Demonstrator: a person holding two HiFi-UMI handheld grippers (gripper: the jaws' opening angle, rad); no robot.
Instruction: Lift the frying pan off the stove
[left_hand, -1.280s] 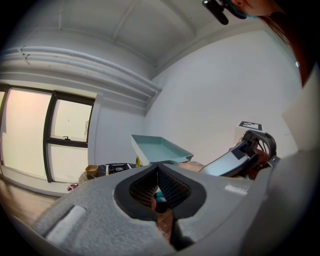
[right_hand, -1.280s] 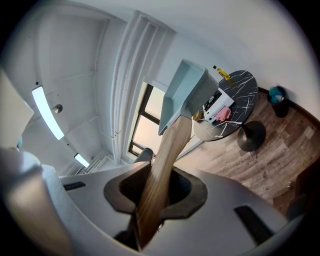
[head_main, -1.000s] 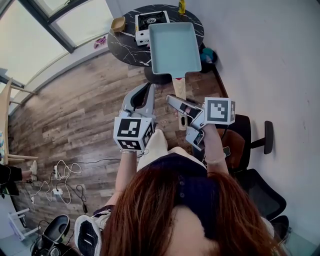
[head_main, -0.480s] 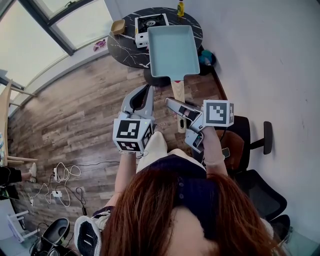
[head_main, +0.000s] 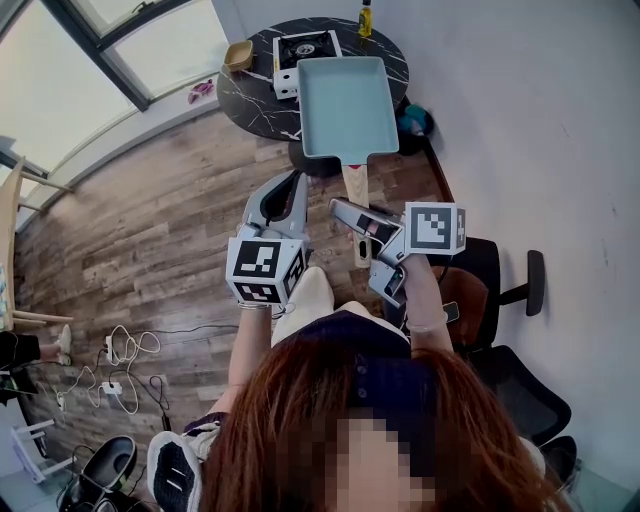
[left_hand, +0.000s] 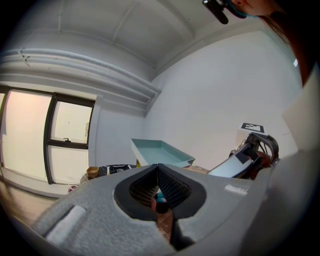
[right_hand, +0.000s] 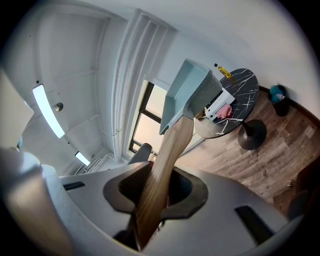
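Note:
A pale teal rectangular frying pan (head_main: 345, 105) with a long wooden handle (head_main: 357, 190) hangs in the air above the near side of a round black marble table (head_main: 250, 95). My right gripper (head_main: 345, 212) is shut on that handle; in the right gripper view the handle (right_hand: 165, 160) runs up between the jaws to the pan (right_hand: 187, 92). The small gas stove (head_main: 305, 47) stands on the table just beyond the pan. My left gripper (head_main: 285, 195) hovers beside the handle, shut and holding nothing. The left gripper view shows the pan (left_hand: 160, 151) ahead.
A yellow bottle (head_main: 365, 15) and a small wooden bowl (head_main: 238, 52) stand on the table. A teal bin (head_main: 415, 118) sits by the wall. Office chairs (head_main: 500, 290) stand at my right. Cables (head_main: 120, 370) lie on the wooden floor at the left.
The pan and my right gripper have drifted slightly, with the pan still in the air. The left gripper has hardly moved.

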